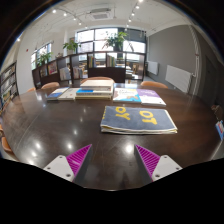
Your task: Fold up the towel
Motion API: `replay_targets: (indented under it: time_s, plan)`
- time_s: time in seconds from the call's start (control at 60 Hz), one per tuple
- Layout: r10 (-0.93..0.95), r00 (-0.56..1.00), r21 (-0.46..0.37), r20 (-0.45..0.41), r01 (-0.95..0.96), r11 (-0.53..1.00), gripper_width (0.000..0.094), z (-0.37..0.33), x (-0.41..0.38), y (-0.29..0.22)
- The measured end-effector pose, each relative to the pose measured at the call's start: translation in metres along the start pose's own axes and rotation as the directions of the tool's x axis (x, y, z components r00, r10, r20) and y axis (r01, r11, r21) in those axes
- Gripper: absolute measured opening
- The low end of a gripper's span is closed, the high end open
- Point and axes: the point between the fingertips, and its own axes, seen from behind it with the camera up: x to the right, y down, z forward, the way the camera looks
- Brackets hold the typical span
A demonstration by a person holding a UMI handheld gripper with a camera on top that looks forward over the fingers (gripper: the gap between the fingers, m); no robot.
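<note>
Dark table [60, 125] holds the towel [138, 119] just ahead; your gripper [112, 160] is open and empty, so approach its near edge low and square

Big dark glossy bench [60, 125] with ceiling lights reflecting off it. A blue and yellow book [138, 119] lies flat, nearest. Further back there's a row of more books [95, 92] (covers too small to read). Windows [100, 40] and potted plants [116, 40] behind.
</note>
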Motion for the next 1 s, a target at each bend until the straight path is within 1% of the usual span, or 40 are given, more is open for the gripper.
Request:
replay_targets:
  time_s: [0.117,0.15,0.217,0.283,0.3,0.383,0.45,0.5,0.517,0.567,0.633,0.683,0.7,0.733,0.767,0.833,0.85,0.967,1.0]
  plan:
    - [-0.002,1.000,-0.014,-0.001,0.002,1.000,0.0817,0.061,-0.013,-0.024]
    - [0.000,1.000,-0.015,0.001,0.000,1.000,0.0812,0.090,-0.019,-0.035]
    - [0.004,1.000,-0.008,0.006,-0.004,1.000,0.0801,0.128,-0.029,-0.054]
    - [0.005,1.000,-0.018,0.007,-0.005,1.000,0.0789,0.173,-0.038,-0.071]
    - [0.004,1.000,-0.021,0.008,-0.004,1.000,0.0780,0.172,-0.033,-0.072]
    - [-0.004,1.000,-0.037,0.005,0.004,0.999,0.0729,0.217,-0.033,-0.081]
    - [-0.014,1.000,-0.069,0.006,0.015,0.997,0.0655,0.237,-0.034,-0.076]
    - [-0.035,0.999,-0.105,-0.010,0.034,0.994,0.0543,0.248,-0.030,-0.068]
    - [-0.048,0.999,-0.091,-0.017,0.046,0.995,0.0502,0.249,-0.027,-0.070]
    - [-0.060,0.997,-0.093,-0.048,0.056,0.994,0.0338,0.248,-0.019,-0.070]
    - [-0.043,0.998,-0.089,-0.050,0.038,0.995,0.0265,0.248,-0.016,-0.069]
    - [-0.054,0.996,-0.085,-0.070,0.048,0.995,0.0127,0.249,-0.008,-0.070]
    - [-0.068,0.995,-0.084,-0.074,0.062,0.995,0.0103,0.249,-0.006,-0.070]
    - [-0.092,0.994,-0.085,-0.065,0.086,0.993,0.0102,0.249,-0.007,-0.069]
    - [-0.093,0.994,-0.087,-0.065,0.087,0.992,0.0064,0.249,-0.006,-0.069]
    - [-0.092,0.995,-0.104,-0.046,0.087,0.991,0.0063,0.250,-0.007,-0.068]
    - [-0.088,0.995,-0.108,-0.041,0.083,0.991,0.0038,0.250,-0.007,-0.068]
    - [-0.027,1.000,-0.139,0.002,0.027,0.990,0.0033,0.244,-0.004,-0.073]
    - [-0.034,0.999,-0.129,0.000,0.034,0.991,0.0033,0.236,0.003,-0.083]
